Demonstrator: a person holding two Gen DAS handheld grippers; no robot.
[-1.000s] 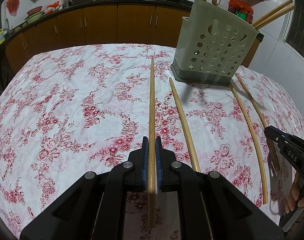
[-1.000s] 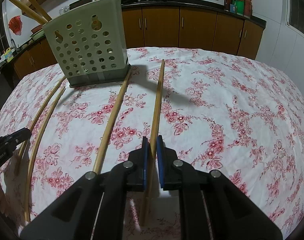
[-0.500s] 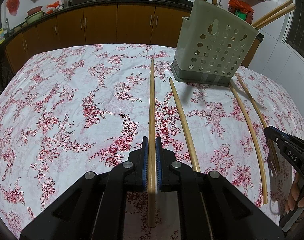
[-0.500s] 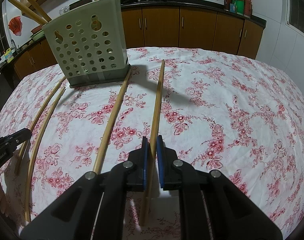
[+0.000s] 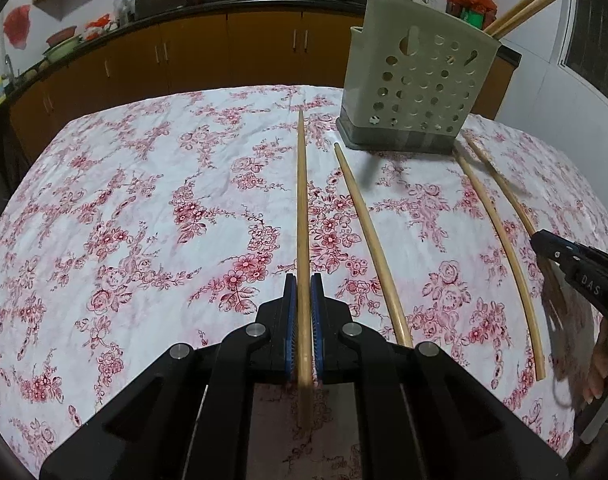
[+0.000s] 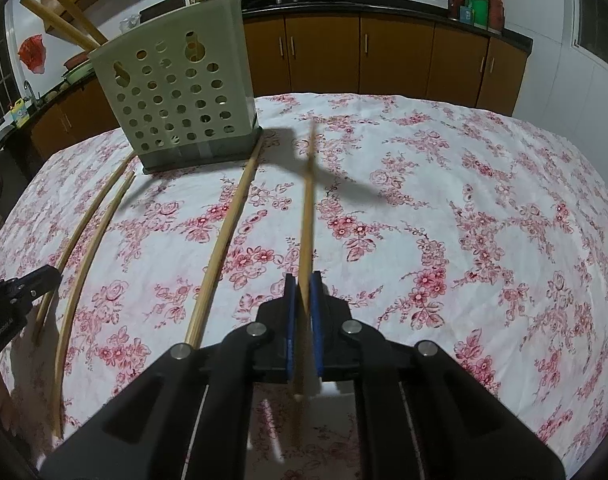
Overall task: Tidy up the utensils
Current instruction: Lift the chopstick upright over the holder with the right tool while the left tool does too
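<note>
My left gripper (image 5: 303, 284) is shut on a long wooden chopstick (image 5: 301, 200) that points toward the green perforated utensil holder (image 5: 414, 88), which holds several chopsticks. My right gripper (image 6: 302, 282) is shut on another chopstick (image 6: 308, 200), lifted and blurred, pointing past the holder (image 6: 176, 100). Three more chopsticks lie on the floral tablecloth in the left wrist view: one just right of my left gripper (image 5: 368, 240) and two farther right (image 5: 500, 240). In the right wrist view one lies left of my gripper (image 6: 224, 240) and two at the far left (image 6: 92, 248).
The other gripper shows at the right edge of the left wrist view (image 5: 576, 268) and at the left edge of the right wrist view (image 6: 12, 296). Kitchen cabinets (image 5: 232, 52) and a counter with pans run behind the table (image 6: 504, 200).
My right gripper has lifted its chopstick off the cloth and tilted its tip slightly; it now looks blurred. My left gripper and its chopstick have barely moved.
</note>
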